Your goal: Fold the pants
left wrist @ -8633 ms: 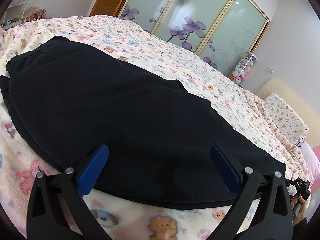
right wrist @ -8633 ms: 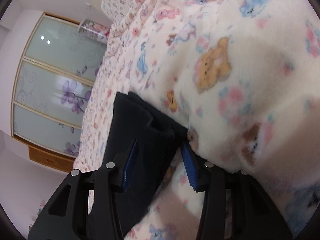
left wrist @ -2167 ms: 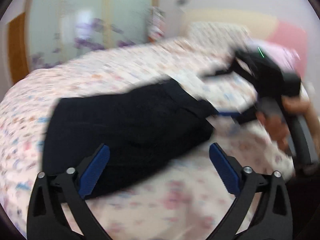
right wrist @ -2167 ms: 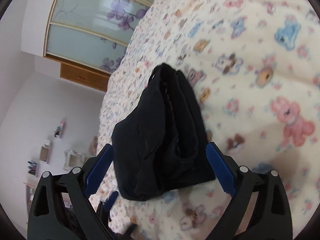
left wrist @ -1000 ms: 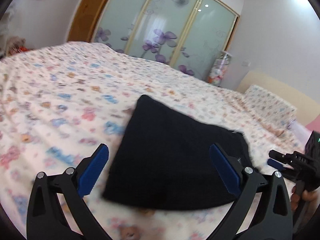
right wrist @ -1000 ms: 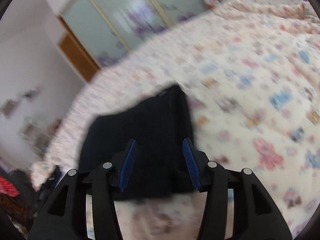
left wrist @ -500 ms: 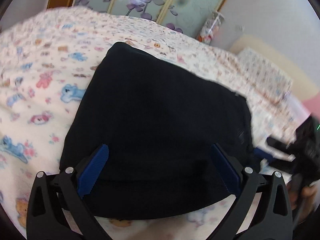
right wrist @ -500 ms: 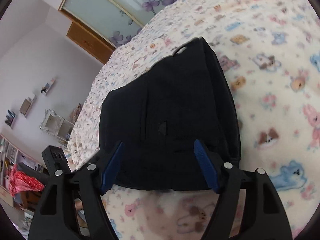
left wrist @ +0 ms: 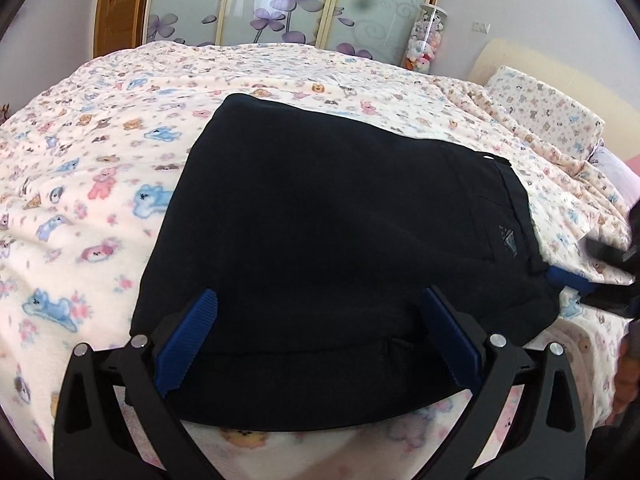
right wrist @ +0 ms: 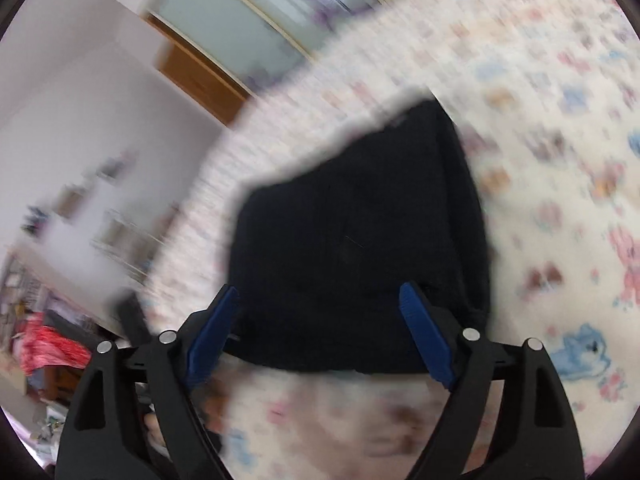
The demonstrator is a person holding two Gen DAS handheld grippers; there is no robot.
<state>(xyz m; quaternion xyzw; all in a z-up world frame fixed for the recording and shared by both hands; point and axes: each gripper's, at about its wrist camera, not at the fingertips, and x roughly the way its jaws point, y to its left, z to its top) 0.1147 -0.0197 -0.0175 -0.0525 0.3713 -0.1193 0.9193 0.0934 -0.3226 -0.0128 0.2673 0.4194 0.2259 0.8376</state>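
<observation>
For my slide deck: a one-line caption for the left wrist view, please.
Open left gripper over black pants folded on a teddy-print blanket.

A bright bedroom with a wide bed at its middle

A fleece blanket [left wrist: 100,168] printed with small bears and ponies covers the bed, and a pillow [left wrist: 548,108] in matching print lies against the cream headboard [left wrist: 532,60]. Behind stand frosted sliding wardrobe doors [left wrist: 280,4] with purple flowers, a wooden door [left wrist: 120,4] beside them, and a clear tube of plush toys [left wrist: 424,36] by the pale wall.
</observation>
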